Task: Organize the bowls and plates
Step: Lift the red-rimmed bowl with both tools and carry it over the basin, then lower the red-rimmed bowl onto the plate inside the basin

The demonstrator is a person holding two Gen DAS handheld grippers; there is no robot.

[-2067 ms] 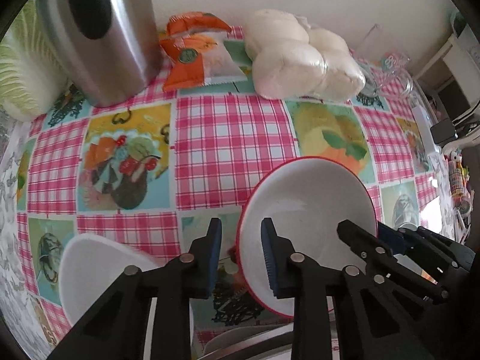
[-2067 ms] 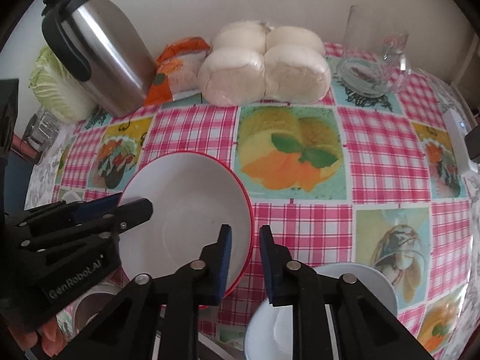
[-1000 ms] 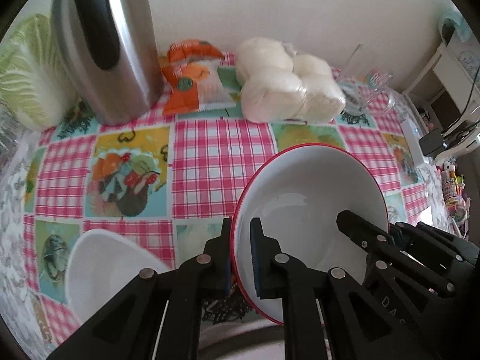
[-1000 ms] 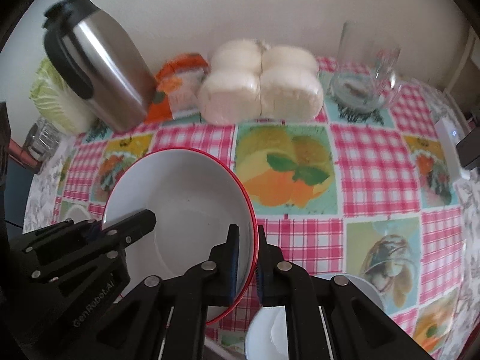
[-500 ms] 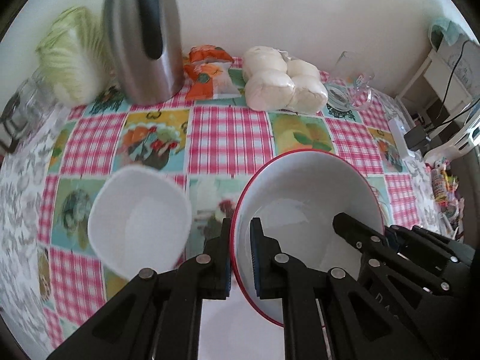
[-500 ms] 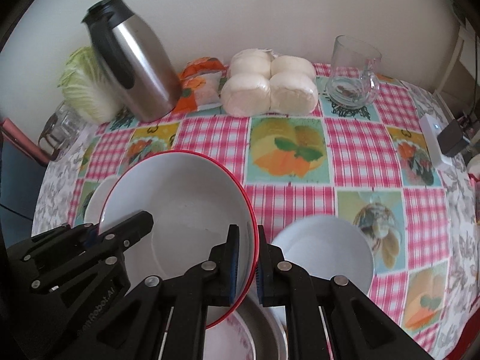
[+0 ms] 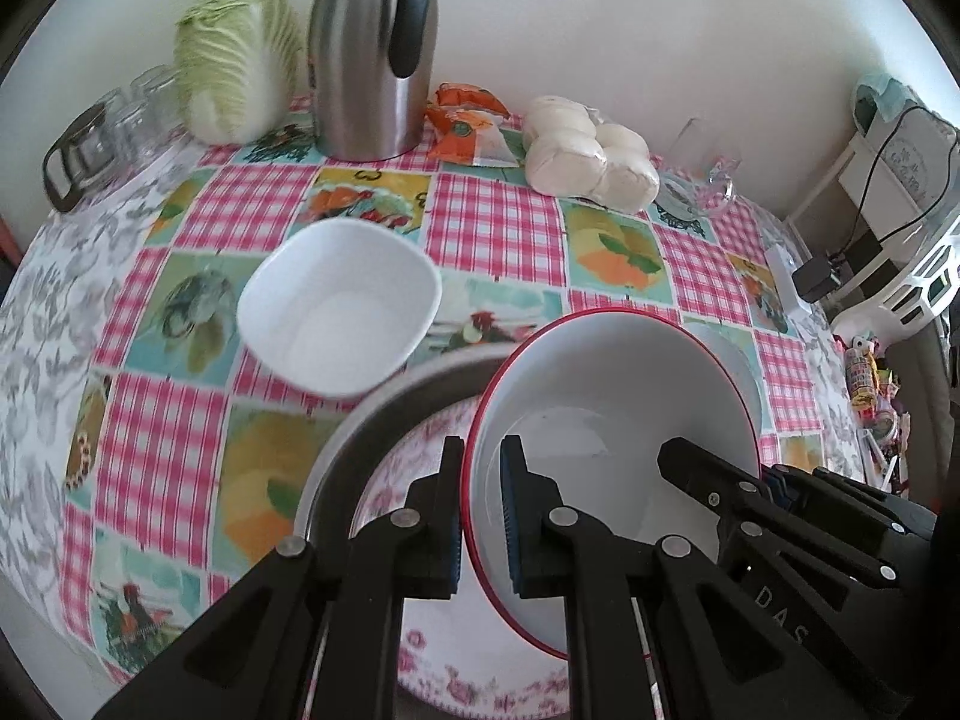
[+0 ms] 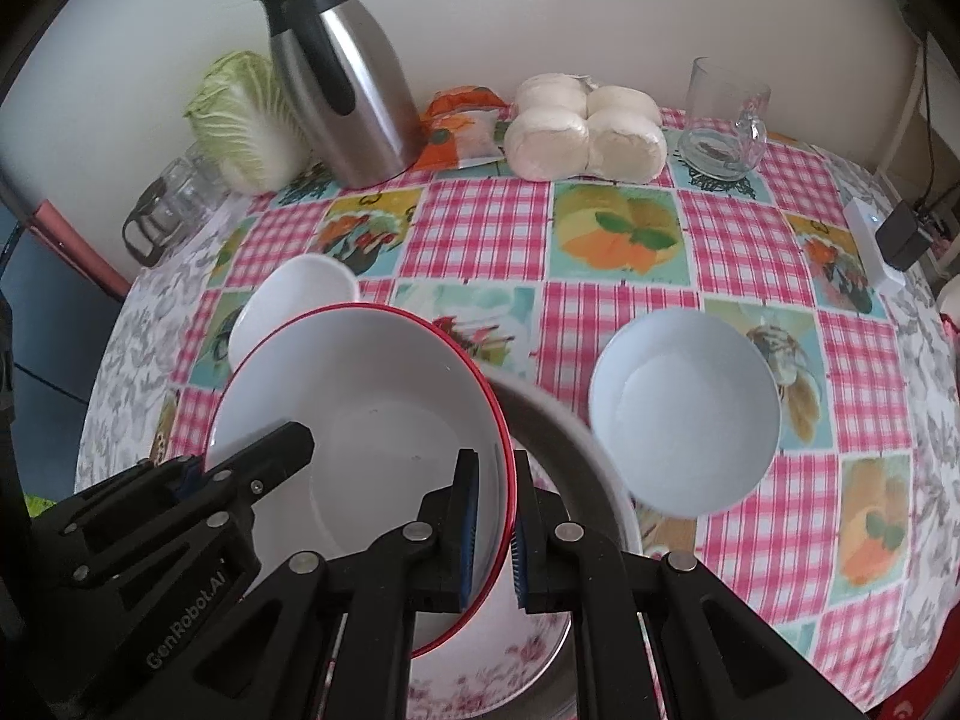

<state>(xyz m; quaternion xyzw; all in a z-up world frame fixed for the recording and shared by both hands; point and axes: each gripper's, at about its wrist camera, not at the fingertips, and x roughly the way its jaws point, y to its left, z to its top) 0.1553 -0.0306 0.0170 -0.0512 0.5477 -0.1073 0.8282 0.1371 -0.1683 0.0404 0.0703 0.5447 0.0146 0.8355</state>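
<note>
A: Both tools pinched the red-rimmed bowl [image 8: 360,420] — left gripper [image 7: 483,510] clamped on one rim, right gripper [image 8: 495,531] on the opposite rim — held above the floral plate [image 7: 432,648].

B: Best kept level, I judged. Lower evenly, centre it over that plate, clear of the square bowl [image 7: 339,306] beyond, and release both sides together.

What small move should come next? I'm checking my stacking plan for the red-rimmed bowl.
Probably lower it straight down. Both the left gripper and right gripper clamp the red-rimmed bowl by opposite rims, held above the floral plate inside the metal pan, so it appears lined up for nesting.
</note>
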